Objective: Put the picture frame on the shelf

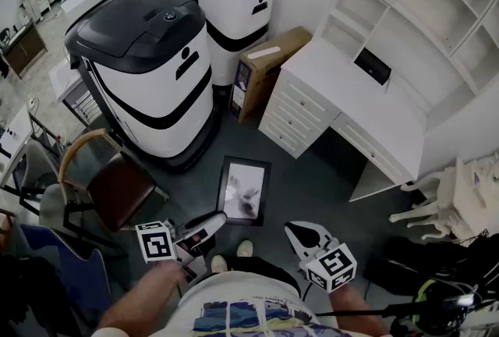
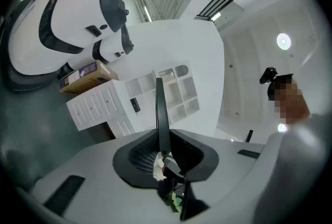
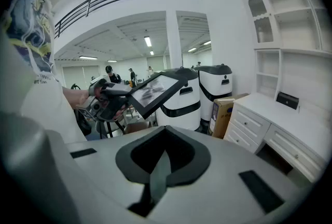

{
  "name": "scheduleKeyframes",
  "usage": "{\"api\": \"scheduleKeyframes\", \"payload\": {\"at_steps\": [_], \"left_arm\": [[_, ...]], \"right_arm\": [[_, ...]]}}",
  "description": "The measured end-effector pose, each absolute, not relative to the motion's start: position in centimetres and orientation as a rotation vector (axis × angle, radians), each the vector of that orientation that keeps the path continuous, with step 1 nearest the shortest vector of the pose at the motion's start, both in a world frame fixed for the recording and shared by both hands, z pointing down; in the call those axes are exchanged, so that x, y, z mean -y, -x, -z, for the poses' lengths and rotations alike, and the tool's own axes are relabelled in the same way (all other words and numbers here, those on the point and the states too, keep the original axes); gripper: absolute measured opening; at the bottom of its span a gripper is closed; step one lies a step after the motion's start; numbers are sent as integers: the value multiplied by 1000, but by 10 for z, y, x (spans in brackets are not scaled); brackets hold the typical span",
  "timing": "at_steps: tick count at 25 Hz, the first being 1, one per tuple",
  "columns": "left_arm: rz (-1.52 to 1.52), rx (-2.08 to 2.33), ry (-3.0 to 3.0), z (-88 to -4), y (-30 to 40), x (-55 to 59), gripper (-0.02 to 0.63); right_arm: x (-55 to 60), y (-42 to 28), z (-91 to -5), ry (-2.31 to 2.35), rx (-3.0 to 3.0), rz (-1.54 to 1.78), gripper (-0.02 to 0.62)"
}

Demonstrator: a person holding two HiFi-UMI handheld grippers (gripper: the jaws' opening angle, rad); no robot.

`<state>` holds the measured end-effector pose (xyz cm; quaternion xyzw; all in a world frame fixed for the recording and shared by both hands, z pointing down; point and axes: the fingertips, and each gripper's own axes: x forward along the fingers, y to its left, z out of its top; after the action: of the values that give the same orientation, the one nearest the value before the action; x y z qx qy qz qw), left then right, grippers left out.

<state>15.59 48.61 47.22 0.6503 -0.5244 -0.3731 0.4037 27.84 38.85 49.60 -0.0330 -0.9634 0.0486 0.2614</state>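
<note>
Left gripper [image 1: 217, 220], picture frame [image 1: 244, 189] lengthwise ahead, face-up

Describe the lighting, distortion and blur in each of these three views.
Head view: dim and greyish, the white shelf unit bowed by the wide lens. Left gripper view: heavy fisheye, black corners, a ceiling lamp flaring, one mosaic patch. Right gripper view: evenly lit, the picture frame fairly sharp, black corners.

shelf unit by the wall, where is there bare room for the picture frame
The white desktop is bare on both sides of the small dark item; the cubbies above look empty. Crowded: the floor left of the drawers, with the cardboard box and white machines.
</note>
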Motion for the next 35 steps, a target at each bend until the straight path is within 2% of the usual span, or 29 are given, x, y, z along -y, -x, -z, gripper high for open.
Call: {"api": "scheduleKeyframes", "payload": {"at_steps": [19,26,35], "left_arm": [[799,1204,-1687,-445,-146,-309,74],[829,1038,-1728,-450,-96,-243,74],[803,826,-1749,-434,4,-156,74]], "right_arm": [[-229,-271,-494,-74,2687,-165,26],[-186,-245,-511,-274,2670,-183,48],[-130,-148,-487,-503,2610,-214,44]]}}
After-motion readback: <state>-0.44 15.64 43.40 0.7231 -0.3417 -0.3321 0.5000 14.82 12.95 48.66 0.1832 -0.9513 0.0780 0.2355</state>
